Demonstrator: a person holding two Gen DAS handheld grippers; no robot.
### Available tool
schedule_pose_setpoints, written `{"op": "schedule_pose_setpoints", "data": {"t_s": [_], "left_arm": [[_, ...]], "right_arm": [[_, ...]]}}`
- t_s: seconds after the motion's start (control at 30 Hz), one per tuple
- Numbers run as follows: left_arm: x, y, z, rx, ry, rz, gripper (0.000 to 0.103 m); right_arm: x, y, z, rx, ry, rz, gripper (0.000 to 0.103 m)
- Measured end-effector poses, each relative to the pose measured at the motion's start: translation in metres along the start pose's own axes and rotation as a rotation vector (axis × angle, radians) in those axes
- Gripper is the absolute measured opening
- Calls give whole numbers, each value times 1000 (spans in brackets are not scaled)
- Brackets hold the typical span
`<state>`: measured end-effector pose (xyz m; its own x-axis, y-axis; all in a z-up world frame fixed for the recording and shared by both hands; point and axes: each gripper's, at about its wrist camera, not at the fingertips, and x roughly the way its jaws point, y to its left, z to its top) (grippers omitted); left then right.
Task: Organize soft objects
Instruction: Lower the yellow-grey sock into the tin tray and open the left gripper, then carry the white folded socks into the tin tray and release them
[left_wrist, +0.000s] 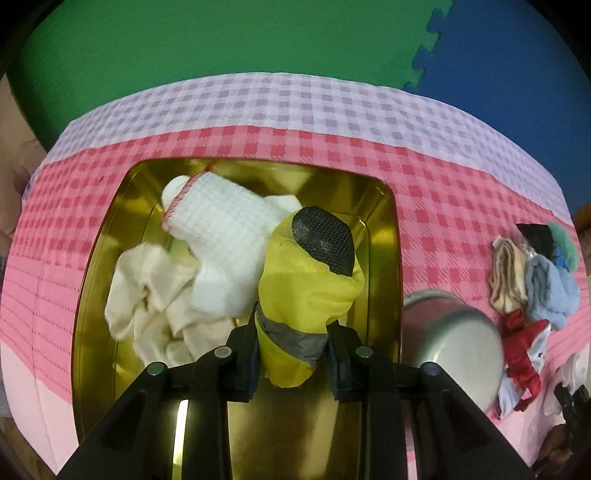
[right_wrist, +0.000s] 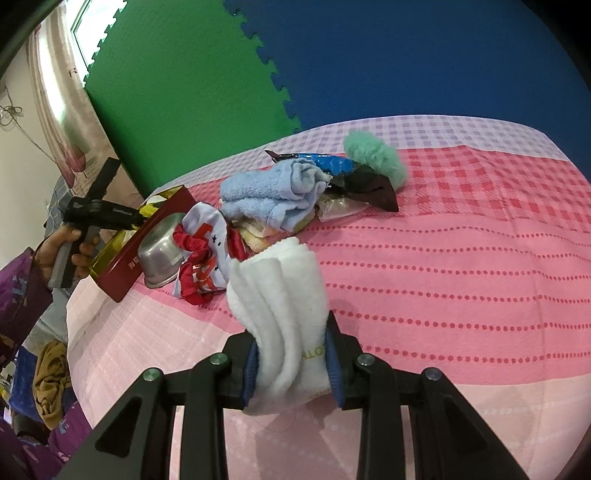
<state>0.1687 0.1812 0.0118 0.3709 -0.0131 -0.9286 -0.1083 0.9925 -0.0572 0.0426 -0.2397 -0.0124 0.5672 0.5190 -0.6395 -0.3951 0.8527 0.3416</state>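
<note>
Left gripper (left_wrist: 291, 354): jaws clamped on a yellow glove (left_wrist: 306, 291), apparently above the gold tin (left_wrist: 384, 236). Right gripper (right_wrist: 291, 369): jaws clamped on a white cloth (right_wrist: 280, 295) over the worktop (right_wrist: 443, 277).

The left wrist view looks steeply down from close above the gold tin (left_wrist: 384, 236), its own left claw (left_wrist: 291, 354) filling the lower frame; the right wrist view looks forward and less steeply across the checked surface (right_wrist: 461, 258), its right claw (right_wrist: 291, 369) at the bottom; both share the steel bowl (left_wrist: 454, 350) (right_wrist: 162, 254), the cloth pile (left_wrist: 535, 280) (right_wrist: 280, 195) and the green and blue foam wall (left_wrist: 221, 48) (right_wrist: 192, 92); the tin (right_wrist: 122, 262) appears at the right view's left edge.
</note>
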Motion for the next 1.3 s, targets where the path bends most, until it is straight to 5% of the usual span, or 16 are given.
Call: {"op": "schedule_pose_setpoints", "data": {"t_s": [0.13,0.37,0.73,1.03,1.3], "left_arm": [[5,-4,5,25,-9,7,31],[-7,-7,0,58,-68,61,60],[-41,1,-27,37,-115,90,70],[-103,3,-98,-83,-232,51,77],[-144,13,-184,-133,-357,203,83]], "right_arm": [[1,0,0,-6,3,-1,31],[2,-1,1,-7,8,2,31],[5,-1,1,-32,16,-7,31],[7,-1,1,-47,26,-15,31],[10,2,1,-64,48,-40,31]]}}
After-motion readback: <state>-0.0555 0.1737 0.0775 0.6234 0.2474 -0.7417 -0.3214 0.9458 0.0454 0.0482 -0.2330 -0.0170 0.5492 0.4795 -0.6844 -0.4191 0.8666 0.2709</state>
